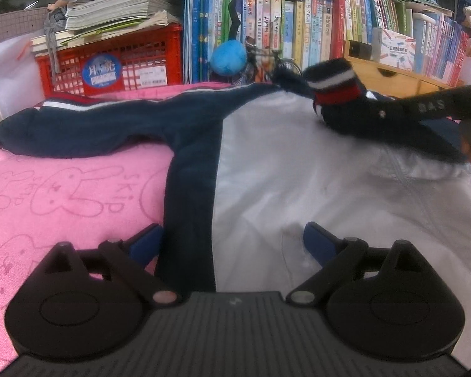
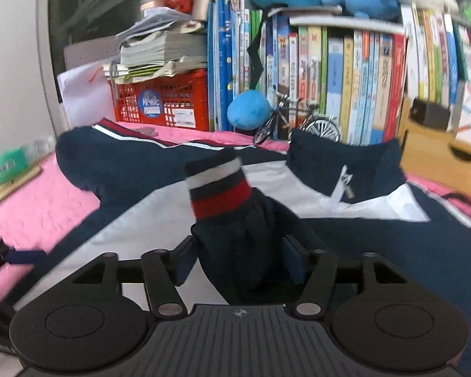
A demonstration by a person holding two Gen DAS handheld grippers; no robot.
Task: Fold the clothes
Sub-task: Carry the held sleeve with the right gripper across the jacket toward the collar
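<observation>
A navy and white jacket [image 1: 298, 169] lies spread flat on a pink towel [image 1: 62, 194], its collar [image 2: 345, 163] towards the bookshelf. One navy sleeve [image 1: 88, 132] stretches out to the left. The other sleeve is brought over the white body, and its red, white and navy striped cuff [image 2: 216, 185] stands up. My right gripper [image 2: 238, 251] is open with that sleeve lying loosely between its blue pads [image 2: 293, 264]. My left gripper [image 1: 232, 235] stands wide open low over the jacket's navy side strip [image 1: 188, 220], holding nothing.
Behind the towel stand a red crate [image 1: 110, 62] with stacked papers, a long row of books [image 1: 314, 28], a blue plush ball [image 1: 229, 56], a small model bicycle [image 2: 298, 122] and a wooden drawer box [image 1: 392, 78]. A green object [image 2: 9, 163] lies at the far left.
</observation>
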